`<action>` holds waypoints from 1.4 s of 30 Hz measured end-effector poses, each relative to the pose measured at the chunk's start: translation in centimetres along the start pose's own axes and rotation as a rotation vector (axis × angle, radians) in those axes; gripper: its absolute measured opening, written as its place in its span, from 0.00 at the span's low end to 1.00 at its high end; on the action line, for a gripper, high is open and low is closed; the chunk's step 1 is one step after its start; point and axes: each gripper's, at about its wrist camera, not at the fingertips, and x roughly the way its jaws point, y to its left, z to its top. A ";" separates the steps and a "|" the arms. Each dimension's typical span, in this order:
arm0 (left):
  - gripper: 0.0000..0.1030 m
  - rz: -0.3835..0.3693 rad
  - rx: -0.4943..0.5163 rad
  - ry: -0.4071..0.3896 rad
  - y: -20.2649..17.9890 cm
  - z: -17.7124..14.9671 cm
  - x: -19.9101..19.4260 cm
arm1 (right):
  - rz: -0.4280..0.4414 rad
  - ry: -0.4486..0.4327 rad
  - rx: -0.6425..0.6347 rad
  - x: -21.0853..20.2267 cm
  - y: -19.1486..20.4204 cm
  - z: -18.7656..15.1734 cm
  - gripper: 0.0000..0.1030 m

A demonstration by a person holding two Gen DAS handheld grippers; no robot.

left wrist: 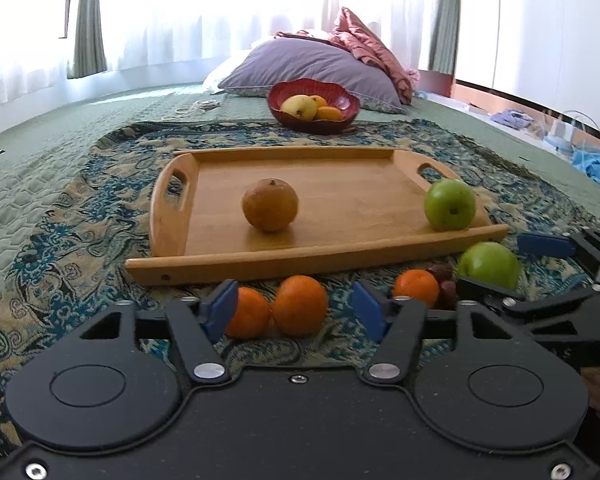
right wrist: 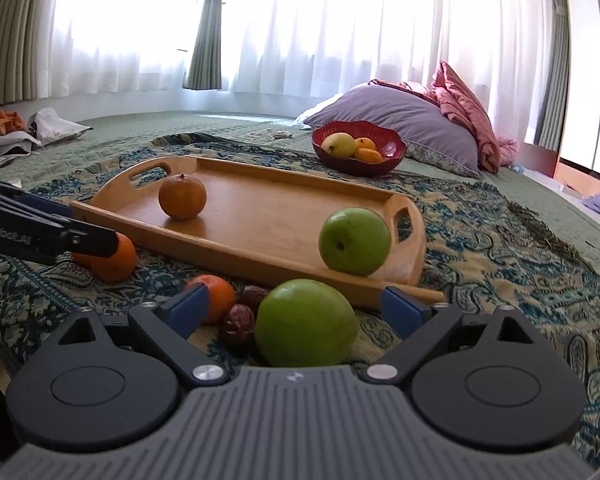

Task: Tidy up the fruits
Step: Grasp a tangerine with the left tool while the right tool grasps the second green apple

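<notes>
Altogether two fruits sit on the wooden tray (left wrist: 340, 196): one dull orange (left wrist: 270, 205) near its middle and one green apple (left wrist: 450, 204) at its near right corner. Off the tray, on the patterned cloth (left wrist: 80, 216), lie three small oranges, a second green apple (right wrist: 306, 324) and two brown dates (right wrist: 238, 326). Two of those oranges (left wrist: 300, 306) touch each other between the left gripper's (left wrist: 296, 310) blue pads, which stand apart from them, pinching nothing; the third orange (left wrist: 417, 287) is just right of them, beside the dates. The right gripper (right wrist: 296, 312) has its jaws spread around the loose apple, not pressing it. Beyond the tray a red bowl (left wrist: 342, 100) holds three more fruits, with pillows (left wrist: 312, 62) behind it on the bed.
</notes>
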 end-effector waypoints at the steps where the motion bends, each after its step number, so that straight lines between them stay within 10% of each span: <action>1: 0.49 -0.007 0.005 0.005 -0.2 -0.1 -0.1 | -0.003 0.000 0.006 0.0 -0.1 -0.1 0.95; 5: 0.32 -0.040 0.013 0.041 -0.9 -0.6 0.2 | 0.011 0.006 0.021 -0.1 -0.5 -0.3 0.86; 15: 0.31 0.017 -0.035 0.012 -0.7 -1.2 0.8 | 0.016 0.020 0.028 0.0 -0.8 -0.9 0.63; 42: 0.38 0.100 0.012 -0.044 -2.2 -0.9 4.8 | 0.049 0.060 0.189 1.6 -2.3 -1.0 0.59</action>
